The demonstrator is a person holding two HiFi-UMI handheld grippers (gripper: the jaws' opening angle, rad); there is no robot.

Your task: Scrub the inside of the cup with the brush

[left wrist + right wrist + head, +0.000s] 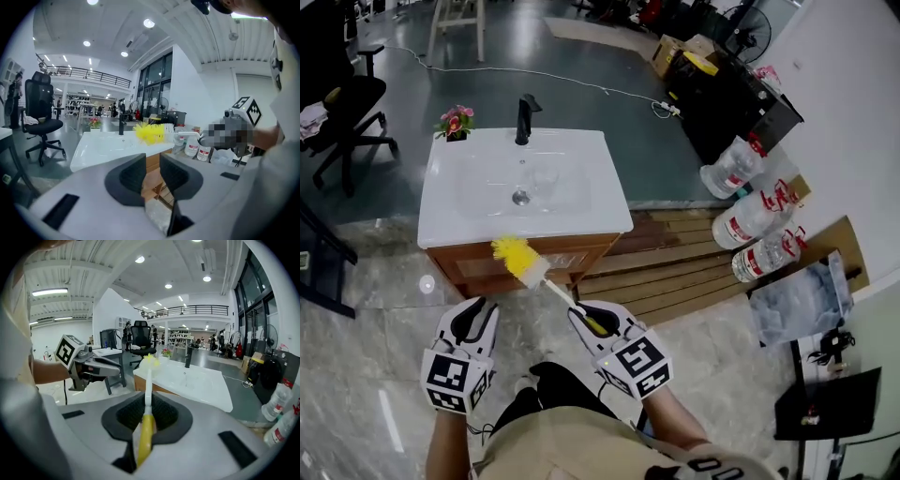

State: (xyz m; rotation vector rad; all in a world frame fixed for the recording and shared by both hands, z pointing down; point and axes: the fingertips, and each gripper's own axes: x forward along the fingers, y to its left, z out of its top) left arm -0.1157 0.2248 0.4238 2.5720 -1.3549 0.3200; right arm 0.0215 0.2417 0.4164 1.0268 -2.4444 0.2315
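A clear cup [542, 181] stands in the white sink basin [581, 202], beside the drain and in front of the black faucet [523, 120]. My right gripper [595, 320] is shut on the yellow handle of the brush [145, 433]. The brush's white shaft runs up and left to yellow bristles [517, 257] that hover over the sink's front edge. The bristles [150, 132] also show in the left gripper view. My left gripper [476, 315] is low and to the left of the brush, short of the sink. Its jaws [151, 176] stand apart with nothing between them.
A small flower pot [455, 122] sits on the sink's back left corner. The sink rests on a wooden cabinet [478, 270]. Three large water bottles [750, 217] lie right of it by a slatted wooden platform [675, 267]. A black office chair [347, 105] stands far left.
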